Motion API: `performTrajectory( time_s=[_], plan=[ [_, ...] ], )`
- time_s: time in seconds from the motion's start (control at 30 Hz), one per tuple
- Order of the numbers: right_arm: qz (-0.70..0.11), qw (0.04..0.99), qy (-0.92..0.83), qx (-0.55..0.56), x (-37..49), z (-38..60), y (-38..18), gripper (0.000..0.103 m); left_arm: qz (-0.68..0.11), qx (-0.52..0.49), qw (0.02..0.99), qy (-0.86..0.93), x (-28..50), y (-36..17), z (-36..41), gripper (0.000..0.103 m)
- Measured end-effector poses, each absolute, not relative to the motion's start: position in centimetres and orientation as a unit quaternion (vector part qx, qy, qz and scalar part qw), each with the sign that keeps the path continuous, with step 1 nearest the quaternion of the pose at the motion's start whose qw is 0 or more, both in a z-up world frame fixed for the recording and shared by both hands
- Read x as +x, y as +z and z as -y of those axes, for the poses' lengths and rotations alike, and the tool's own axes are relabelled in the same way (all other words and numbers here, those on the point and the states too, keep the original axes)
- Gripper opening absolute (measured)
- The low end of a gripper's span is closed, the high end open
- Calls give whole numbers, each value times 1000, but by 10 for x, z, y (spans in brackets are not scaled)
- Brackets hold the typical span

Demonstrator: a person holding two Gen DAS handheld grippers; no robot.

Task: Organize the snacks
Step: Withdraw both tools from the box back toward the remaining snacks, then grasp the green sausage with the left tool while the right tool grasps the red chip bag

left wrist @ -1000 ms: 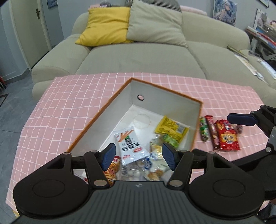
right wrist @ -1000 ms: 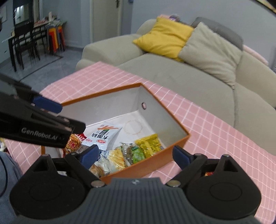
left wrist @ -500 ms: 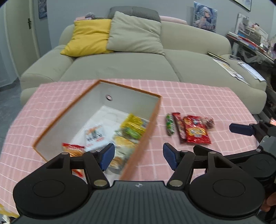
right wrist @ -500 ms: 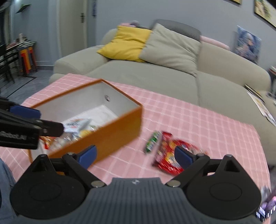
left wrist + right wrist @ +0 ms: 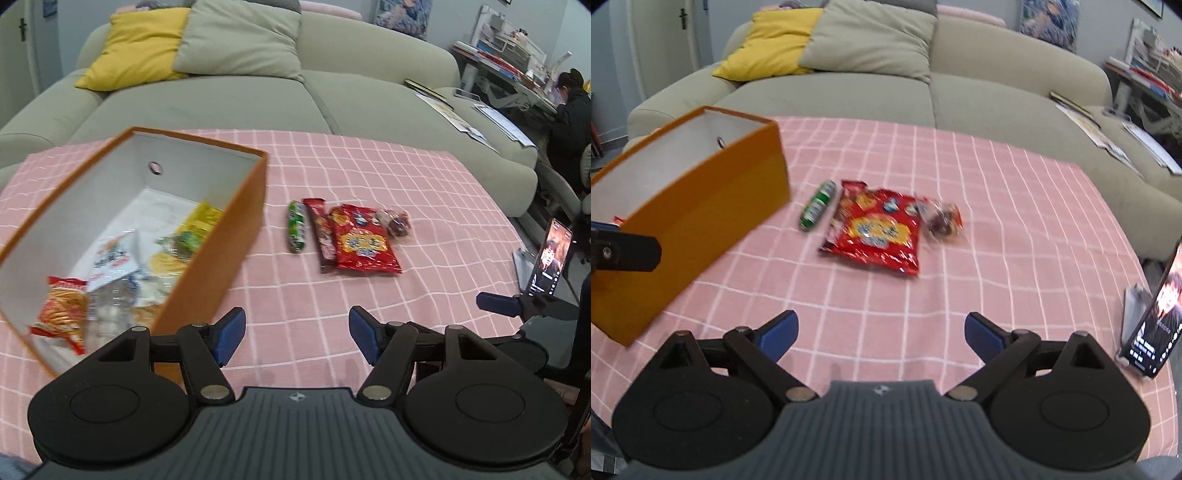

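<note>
Left wrist view: left tool (image 5: 295, 334) hangs open and empty over the pink checked counter (image 5: 424, 192); the orange box (image 5: 221, 236) at left holds several snacks, while a green stick (image 5: 296, 232), brown bar (image 5: 322, 236) and red bag (image 5: 364, 242) lie beside it. Right wrist view: right tool (image 5: 881, 338) gapes wide, empty, short of the red bag (image 5: 877, 230) and a clear-wrapped sweet (image 5: 942, 219).

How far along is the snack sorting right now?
Partly done. Several packets already lie inside the orange box. Nothing is in hand: the left gripper and right gripper are both open and empty. Left on the pink cloth: the green roll, brown bar, red bag and clear-wrapped candy.
</note>
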State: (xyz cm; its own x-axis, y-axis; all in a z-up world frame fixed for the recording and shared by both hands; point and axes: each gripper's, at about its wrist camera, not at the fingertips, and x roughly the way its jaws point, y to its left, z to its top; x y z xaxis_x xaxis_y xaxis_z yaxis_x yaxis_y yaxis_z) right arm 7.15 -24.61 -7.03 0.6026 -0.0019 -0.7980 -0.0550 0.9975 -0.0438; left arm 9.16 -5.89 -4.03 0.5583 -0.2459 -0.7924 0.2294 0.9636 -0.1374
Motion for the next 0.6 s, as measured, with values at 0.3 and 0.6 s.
performTrajectory(
  time_s=[0.3, 0.6],
  plan=[
    [-420, 906, 30, -39, 83, 262, -80, 94, -445, 8, 882, -155, 116, -57, 83, 75],
    [-406, 912, 37, -44, 112, 279, -97, 93, -444, 13, 881, -163, 148, -74, 97, 76]
  ],
)
